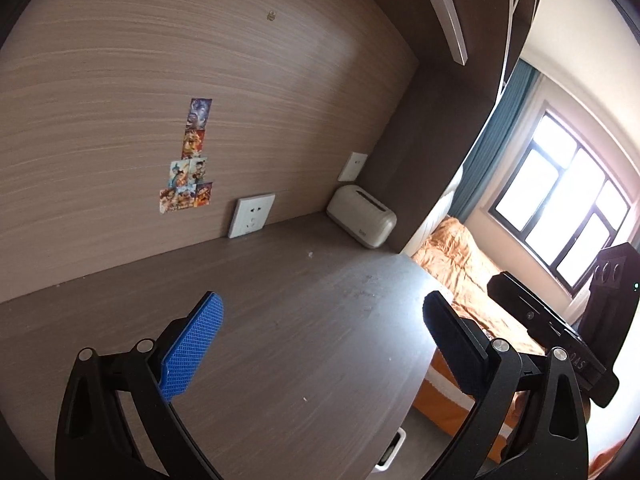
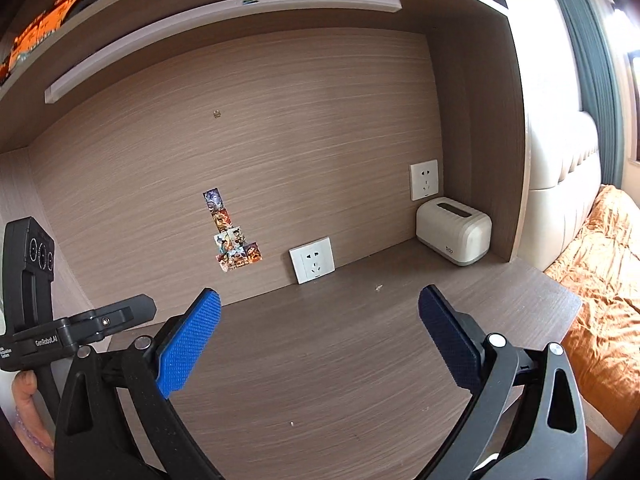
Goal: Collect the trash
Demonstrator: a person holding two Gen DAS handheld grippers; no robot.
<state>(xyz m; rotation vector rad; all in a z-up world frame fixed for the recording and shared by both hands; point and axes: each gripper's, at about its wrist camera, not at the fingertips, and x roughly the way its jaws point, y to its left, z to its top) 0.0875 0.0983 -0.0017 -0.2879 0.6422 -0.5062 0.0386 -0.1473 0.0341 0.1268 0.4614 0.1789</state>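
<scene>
My left gripper (image 1: 323, 300) hovers open over a dark wood-grain desk (image 1: 280, 320), nothing between its blue pads. My right gripper (image 2: 320, 295) is also open and empty above the same desk (image 2: 340, 360). Only tiny scraps show on the desktop. One pale crumb (image 2: 378, 288) lies near the back wall and shows in the left wrist view as a crumb (image 1: 309, 255). A white speck (image 2: 291, 423) lies closer to me. A white-rimmed container (image 1: 390, 450) peeks out below the desk's front edge, mostly hidden.
A cream tissue box (image 2: 454, 236) stands in the desk's back right corner beside wall sockets (image 2: 312, 260) and stickers (image 2: 232, 232). A shelf (image 2: 224, 20) overhangs the desk. An orange-covered bed (image 1: 460, 268) lies right of the desk. A hand (image 2: 28, 404) holds the left tool.
</scene>
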